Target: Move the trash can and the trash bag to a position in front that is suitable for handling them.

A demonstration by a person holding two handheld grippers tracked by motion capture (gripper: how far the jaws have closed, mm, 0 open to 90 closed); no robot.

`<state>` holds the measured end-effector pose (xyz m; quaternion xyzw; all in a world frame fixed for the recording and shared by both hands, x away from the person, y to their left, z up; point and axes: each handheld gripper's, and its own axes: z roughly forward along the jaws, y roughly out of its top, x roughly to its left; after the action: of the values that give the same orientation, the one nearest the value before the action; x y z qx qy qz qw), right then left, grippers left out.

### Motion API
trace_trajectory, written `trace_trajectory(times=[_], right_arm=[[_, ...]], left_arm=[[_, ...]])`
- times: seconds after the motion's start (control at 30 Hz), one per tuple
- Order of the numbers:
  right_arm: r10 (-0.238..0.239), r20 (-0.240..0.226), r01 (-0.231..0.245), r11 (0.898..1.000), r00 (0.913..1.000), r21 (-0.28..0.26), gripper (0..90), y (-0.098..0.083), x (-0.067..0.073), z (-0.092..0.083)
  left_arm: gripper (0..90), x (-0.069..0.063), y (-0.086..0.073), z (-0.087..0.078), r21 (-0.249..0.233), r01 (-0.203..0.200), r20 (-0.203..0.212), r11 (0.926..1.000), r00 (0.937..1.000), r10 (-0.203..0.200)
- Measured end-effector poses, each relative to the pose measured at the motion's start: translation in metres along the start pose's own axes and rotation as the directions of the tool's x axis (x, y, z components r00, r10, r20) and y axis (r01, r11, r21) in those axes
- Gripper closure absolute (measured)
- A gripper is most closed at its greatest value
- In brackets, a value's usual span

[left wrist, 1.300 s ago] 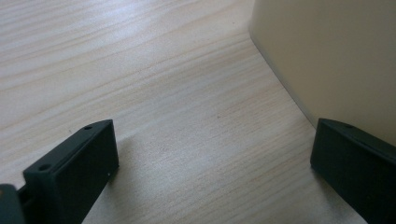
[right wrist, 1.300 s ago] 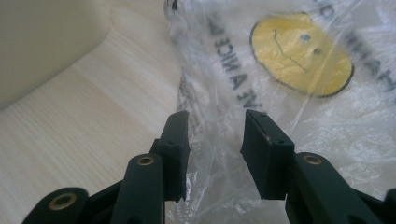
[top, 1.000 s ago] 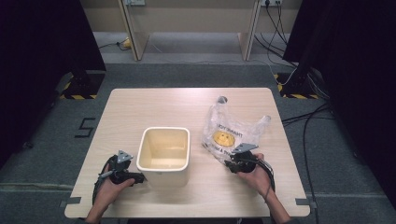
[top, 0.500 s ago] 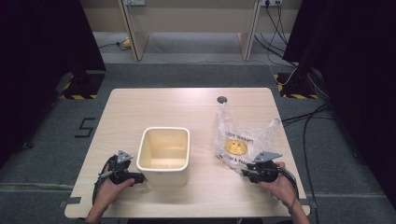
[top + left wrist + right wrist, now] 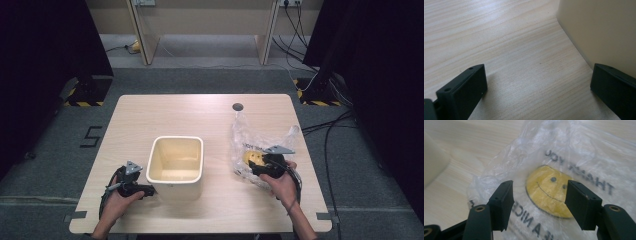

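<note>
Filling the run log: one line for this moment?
left gripper: open, beside bin | right gripper: open, over plastic bag | table

Light wooden table (image 5: 165,115): cream tub (image 5: 176,161) centre, clear plastic bag (image 5: 250,137) right.

Even light from above falls on the table (image 5: 165,112), while the room at both sides is almost black. The high view is soft and a little grainy. In the right gripper view the plastic bag (image 5: 584,152) shines, and its printed letters are blurred.
</note>
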<state>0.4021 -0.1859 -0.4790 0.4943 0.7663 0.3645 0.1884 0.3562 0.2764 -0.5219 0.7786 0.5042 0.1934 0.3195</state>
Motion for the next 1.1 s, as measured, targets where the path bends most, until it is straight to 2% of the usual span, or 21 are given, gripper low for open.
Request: trace_trajectory(times=[0.1, 0.17, 0.23, 0.27, 0.4, 0.47, 0.63, 0.73, 0.83, 0.97, 1.07, 1.1], right_arm=[[-0.066, 0.030, 0.064, 0.996, 0.9974, 0.067, 37.8, -0.003, 0.008, 0.014], [-0.098, 0.006, 0.096, 0.986, 0.9952, 0.138, 35.8, -0.011, 0.009, 0.018], [-0.131, -0.014, 0.132, 0.977, 0.9912, 0.169, 35.6, -0.016, 0.009, 0.016], [-0.143, -0.045, 0.149, 0.972, 0.9887, 0.180, 35.2, -0.021, 0.009, 0.009], [-0.163, -0.065, 0.172, 0.969, 0.9846, 0.180, 34.9, -0.028, 0.005, 0.001], [-0.190, -0.082, 0.201, 0.963, 0.9784, 0.178, 34.9, -0.033, 0.001, -0.005], [-0.181, -0.076, 0.193, 0.964, 0.9805, 0.183, 32.4, -0.044, -0.010, -0.019], [-0.165, -0.075, 0.175, 0.974, 0.9834, 0.145, 29.0, -0.044, -0.012, -0.027], [-0.141, -0.056, 0.145, 0.986, 0.9884, 0.083, 26.8, -0.037, -0.010, -0.033], [-0.112, -0.050, 0.113, 0.993, 0.9924, 0.019, 26.3, -0.031, -0.005, -0.037], [-0.123, -0.030, 0.123, 0.992, 0.9919, -0.005, 26.6, -0.028, 0.000, -0.039], [-0.123, -0.019, 0.122, 0.992, 0.9923, -0.012, 26.6, -0.028, 0.003, -0.039]], left_arm=[[0.0, 0.000, 0.000, 0.000, 0.000, 0.000, 0.000, 1.0000, 1.0000, 0.000], [0.0, 0.000, 0.000, 0.000, 0.002, 0.000, 0.000, 1.0000, 1.0000, 0.000], [0.0, 0.000, 0.000, 0.000, 0.004, 0.000, 0.000, 1.0000, 1.0000, 0.000], [0.0, 0.000, 0.000, 0.000, 0.005, -0.001, 0.001, 1.0000, 1.0000, 0.001], [0.0, 0.000, 0.000, 0.000, 0.005, 0.000, 0.000, 1.0000, 1.0000, 0.000], [0.0, 0.000, 0.000, -0.001, 0.007, -0.003, 0.001, 1.0000, 1.0000, 0.003], [0.0, 0.000, 0.000, -0.001, 0.008, -0.003, 0.001, 1.0000, 1.0000, 0.003], [0.0, 0.000, 0.000, -0.001, 0.007, -0.003, 0.001, 1.0000, 1.0000, 0.003], [0.0, 0.000, 0.000, -0.001, 0.009, -0.004, 0.002, 1.0000, 1.0000, 0.004], [1.9, 0.001, 0.001, -0.003, 0.015, -0.005, 0.018, 0.9999, 0.9998, 0.005], [9.0, 0.005, 0.001, -0.008, -0.008, 0.050, 0.065, 0.9987, 0.9966, -0.050], [15.1, 0.006, 0.001, -0.009, -0.013, 0.059, 0.069, 0.9981, 0.9959, -0.058]])
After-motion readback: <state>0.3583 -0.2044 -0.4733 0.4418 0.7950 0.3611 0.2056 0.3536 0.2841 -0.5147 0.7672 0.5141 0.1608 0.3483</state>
